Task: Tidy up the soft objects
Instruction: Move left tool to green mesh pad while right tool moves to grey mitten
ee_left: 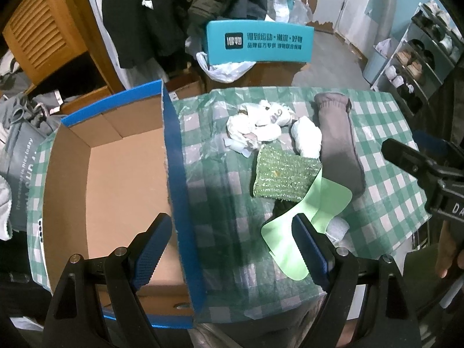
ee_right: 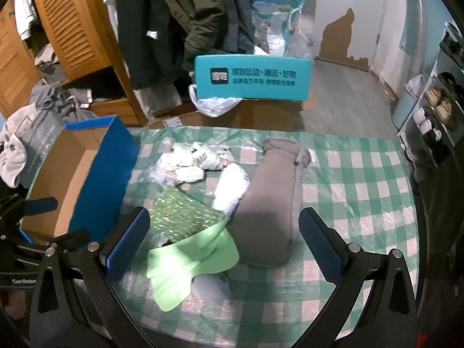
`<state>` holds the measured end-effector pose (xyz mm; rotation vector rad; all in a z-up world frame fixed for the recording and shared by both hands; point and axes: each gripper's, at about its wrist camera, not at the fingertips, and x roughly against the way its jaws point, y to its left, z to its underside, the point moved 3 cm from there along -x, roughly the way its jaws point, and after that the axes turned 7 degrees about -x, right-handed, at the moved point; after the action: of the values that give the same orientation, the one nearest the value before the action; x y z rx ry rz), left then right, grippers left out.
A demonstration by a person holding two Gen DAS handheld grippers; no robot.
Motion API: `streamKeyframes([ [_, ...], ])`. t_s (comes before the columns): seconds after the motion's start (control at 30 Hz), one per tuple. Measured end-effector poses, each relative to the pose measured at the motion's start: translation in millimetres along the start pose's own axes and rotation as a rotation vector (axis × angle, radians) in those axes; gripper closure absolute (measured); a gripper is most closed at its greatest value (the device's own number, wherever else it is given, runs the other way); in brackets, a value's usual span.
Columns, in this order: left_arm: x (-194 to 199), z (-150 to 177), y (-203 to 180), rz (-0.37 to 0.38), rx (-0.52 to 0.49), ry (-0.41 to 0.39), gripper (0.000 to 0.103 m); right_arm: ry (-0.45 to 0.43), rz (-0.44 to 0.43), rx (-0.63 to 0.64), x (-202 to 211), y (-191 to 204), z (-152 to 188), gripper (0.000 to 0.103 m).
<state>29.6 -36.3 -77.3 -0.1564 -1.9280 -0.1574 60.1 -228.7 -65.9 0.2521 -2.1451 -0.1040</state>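
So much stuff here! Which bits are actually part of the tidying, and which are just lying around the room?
Part of the job: grey sock, green scrubbing cloth, light green sheet, white crumpled pieces, white roll, open cardboard box, both open claws.

Just lying about: hanging coats, teal box, shoe rack.

1 blue cardboard box at 9 o'clock; 1 grey sock; 1 green scrubber; 1 pale green sheet; 2 white wads, toward 12.
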Motion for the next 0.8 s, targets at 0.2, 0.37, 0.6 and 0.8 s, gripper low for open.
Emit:
streamKeyframes([
  [0.2,-16.6,-4.4,-4.7,0.003,-0.001,0.038,0.017,0.026,0.04,-0.045,-16.0,-22.5,-2.4,0.002],
  [0.37,-29.9,-7.2,-11.6,0.023,0.0,0.076,0.017,0.049,0.073,-0.077,-32.4,-38.9,-5.3,0.002],
  [0.6,-50.8,-15.1,-20.4,0.068,0.015,0.12,0.017,0.086,0.105,-0.121,-59.8,-60.4,-10.3,0.002],
  [0.8,-68.5,-23.6,-27.8,0.079,0.021,0.138,0.017,0.138,0.103,-0.162,-89.4,-78.3,-10.7,0.002],
])
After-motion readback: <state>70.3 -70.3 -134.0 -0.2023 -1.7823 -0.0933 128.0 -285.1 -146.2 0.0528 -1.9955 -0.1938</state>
